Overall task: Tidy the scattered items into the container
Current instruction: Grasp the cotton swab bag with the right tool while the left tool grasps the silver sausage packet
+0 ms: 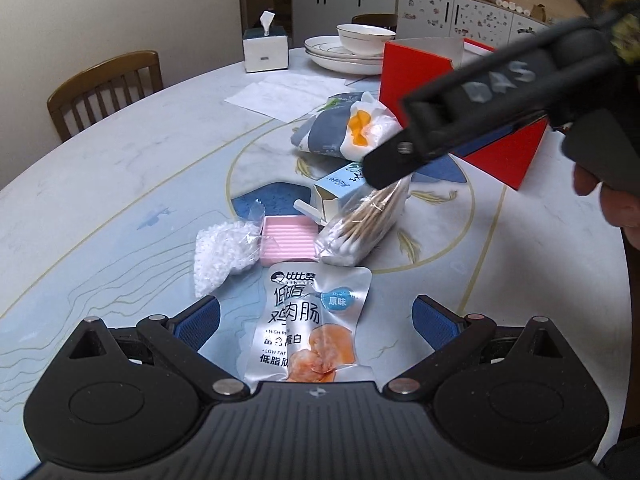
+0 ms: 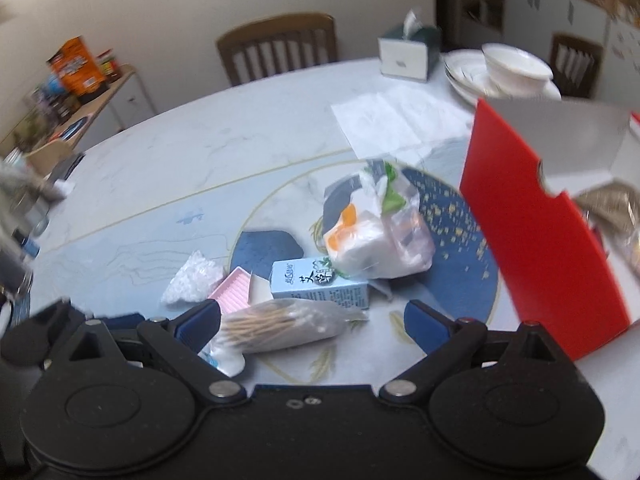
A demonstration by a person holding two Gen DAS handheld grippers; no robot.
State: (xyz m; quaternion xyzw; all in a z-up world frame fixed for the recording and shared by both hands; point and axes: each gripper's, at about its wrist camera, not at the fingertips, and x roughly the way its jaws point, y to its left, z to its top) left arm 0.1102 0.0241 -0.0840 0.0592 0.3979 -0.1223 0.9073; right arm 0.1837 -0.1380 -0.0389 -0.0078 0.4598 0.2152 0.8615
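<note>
Items clustering mid-counter point(image 1: 120, 152), bare surface lying leftward.
Left claw point(image 1: 316, 322) gaping over sausage packet point(image 1: 316, 324); right claw point(image 2: 312, 324) hanging open above swab bag point(image 2: 280, 322), red box point(image 2: 536, 232) standing beside.

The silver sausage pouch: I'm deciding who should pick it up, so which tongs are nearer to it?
Left. The left tongs are open with the silver sausage pouch lying between their fingers. The right tongs hover over the cotton swab bag, further up the table.

A tissue box point(image 1: 266, 48), stacked plates point(image 1: 340, 54) with 1 bowl point(image 1: 365, 37), and 1 wooden chair point(image 1: 106, 90).
</note>
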